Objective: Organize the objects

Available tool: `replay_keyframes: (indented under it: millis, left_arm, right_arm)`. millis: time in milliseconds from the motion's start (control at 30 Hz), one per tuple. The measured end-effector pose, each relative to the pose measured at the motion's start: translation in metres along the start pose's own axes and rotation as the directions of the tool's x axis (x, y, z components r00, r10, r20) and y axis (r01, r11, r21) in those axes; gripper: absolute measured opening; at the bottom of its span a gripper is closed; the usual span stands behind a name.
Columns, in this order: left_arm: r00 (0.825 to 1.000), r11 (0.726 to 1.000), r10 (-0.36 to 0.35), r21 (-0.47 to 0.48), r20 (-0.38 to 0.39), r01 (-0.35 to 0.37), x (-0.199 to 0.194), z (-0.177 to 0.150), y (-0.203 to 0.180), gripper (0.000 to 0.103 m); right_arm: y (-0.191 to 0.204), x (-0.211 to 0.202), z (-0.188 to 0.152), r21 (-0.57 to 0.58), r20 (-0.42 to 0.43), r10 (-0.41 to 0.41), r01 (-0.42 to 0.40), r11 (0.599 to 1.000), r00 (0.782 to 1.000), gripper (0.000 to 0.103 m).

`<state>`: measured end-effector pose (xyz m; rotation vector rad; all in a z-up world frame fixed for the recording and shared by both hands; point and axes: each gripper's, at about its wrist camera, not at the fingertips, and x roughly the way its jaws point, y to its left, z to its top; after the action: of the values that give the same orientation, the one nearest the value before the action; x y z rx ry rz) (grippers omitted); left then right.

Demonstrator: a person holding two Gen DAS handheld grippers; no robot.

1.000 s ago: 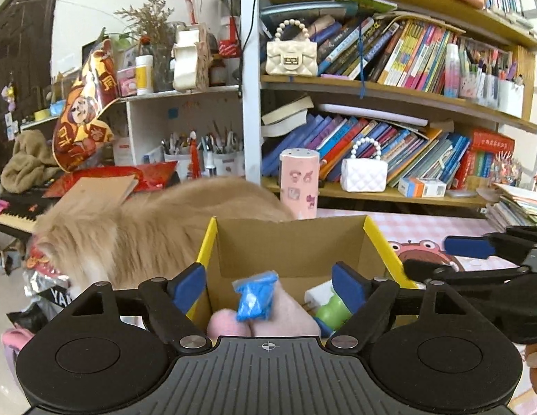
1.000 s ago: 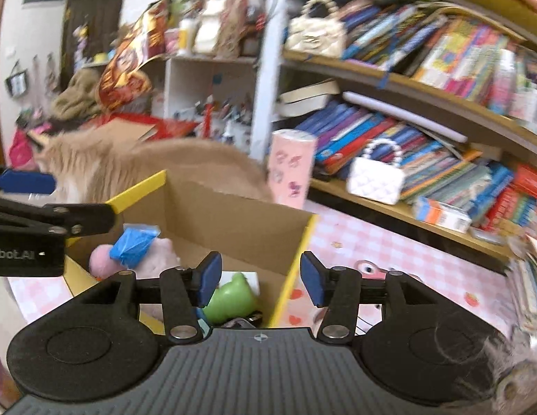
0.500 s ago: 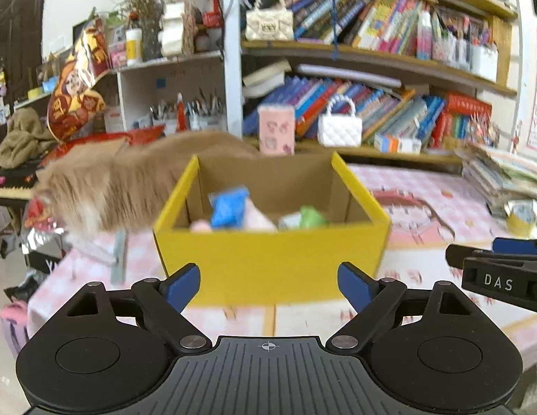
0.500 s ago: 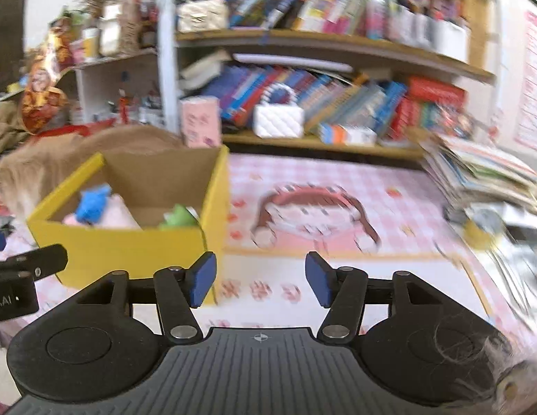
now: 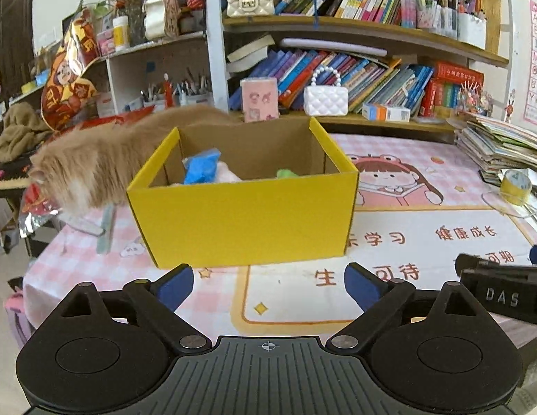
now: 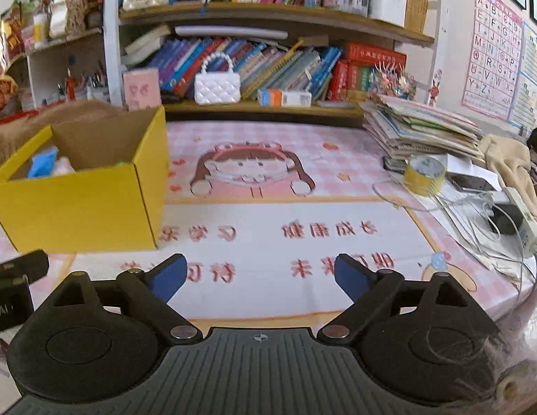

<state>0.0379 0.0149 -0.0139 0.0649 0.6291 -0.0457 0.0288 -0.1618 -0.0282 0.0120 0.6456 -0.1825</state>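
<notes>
Opening left tool (image 5: 268, 287) | empty | yellow box (image 5: 244, 207) just ahead

Yellow cardboard box (image 5: 247, 214), open-topped, upright, brown inside. Within the box: blue crinkled packet (image 5: 201, 167) at its left, pink soft item (image 5: 227, 175) beside, green toy (image 5: 286, 173) toward its right.

The right gripper (image 6: 260, 278) hangs over the pink cartoon table mat (image 6: 268, 180), its jaws opening with nothing between them. The yellow cardboard box (image 6: 81, 204) sits at the left, a blue item (image 6: 42, 162) inside. A yellow tape roll (image 6: 424, 174) lies near the stacked books (image 6: 420, 128).
</notes>
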Motion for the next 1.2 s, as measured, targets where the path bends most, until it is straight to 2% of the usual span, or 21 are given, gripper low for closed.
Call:
replay_keyframes:
  millis: [100,1200]
  left_arm:
    - [1.000,1.000,-0.010,0.000,-0.016,0.010,0.001,-0.001,-0.005,0.096]
    - [0.997,0.999,0.049,0.014,-0.059,-0.048,0.002,-0.008,-0.013,0.098]
  right_arm:
    - [-0.004,0.000,-0.005,0.000,-0.022,-0.010,0.010,1.000,1.000,0.099]
    - [-0.002,-0.003,-0.009,-0.040,-0.042,-0.027,0.025,0.999,0.999,0.103]
